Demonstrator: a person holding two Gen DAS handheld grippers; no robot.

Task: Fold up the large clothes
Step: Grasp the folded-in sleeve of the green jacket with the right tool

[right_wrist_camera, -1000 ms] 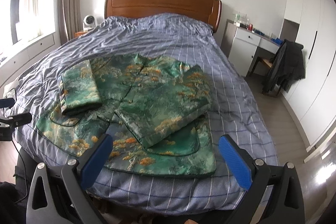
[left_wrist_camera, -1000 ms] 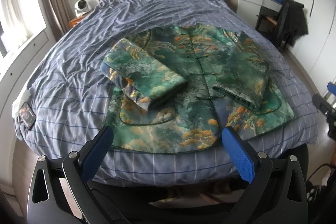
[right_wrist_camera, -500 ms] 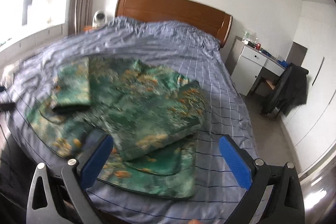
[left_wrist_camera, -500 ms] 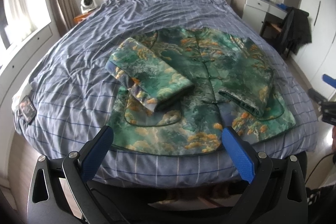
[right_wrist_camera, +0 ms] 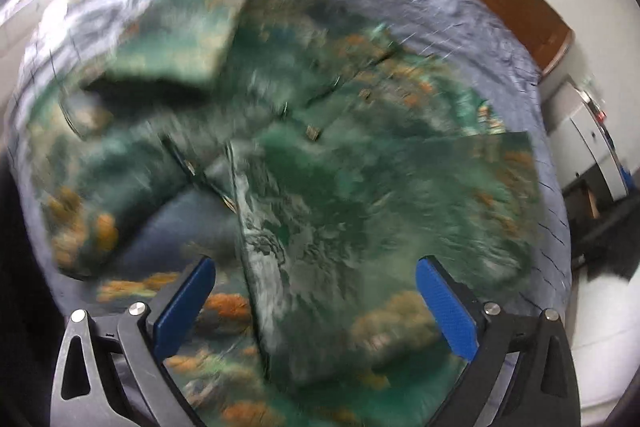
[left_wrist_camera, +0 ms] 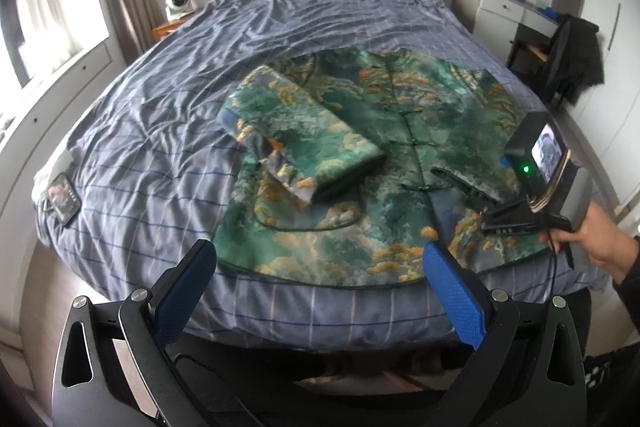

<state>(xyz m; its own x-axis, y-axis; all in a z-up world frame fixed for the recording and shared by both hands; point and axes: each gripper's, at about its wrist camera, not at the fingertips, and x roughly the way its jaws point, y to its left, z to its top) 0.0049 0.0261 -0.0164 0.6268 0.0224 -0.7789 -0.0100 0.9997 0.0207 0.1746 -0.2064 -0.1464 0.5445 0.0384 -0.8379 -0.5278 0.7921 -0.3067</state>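
While jaws start closing with nothing between, right gripper (right_wrist_camera: 316, 303) hangs wide over folded sleeve (right_wrist_camera: 360, 247) of jacket (left_wrist_camera: 360, 155), nearer than left.

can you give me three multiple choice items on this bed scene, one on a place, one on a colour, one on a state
1. Where does the jacket lie?
A. on the bed
B. on the chair
C. on the floor

2. What colour are the left gripper's pads?
A. red
B. blue
C. yellow

3. How do the jacket's sleeves lie?
A. spread out to the sides
B. hanging off the bed
C. folded in over the front

Answers:
1. A, the jacket is spread flat on the checked cover of the bed.
2. B, both pads of the left gripper show blue at the bottom of the left wrist view.
3. C, each sleeve lies across the jacket's front, one on each side of the buttons.
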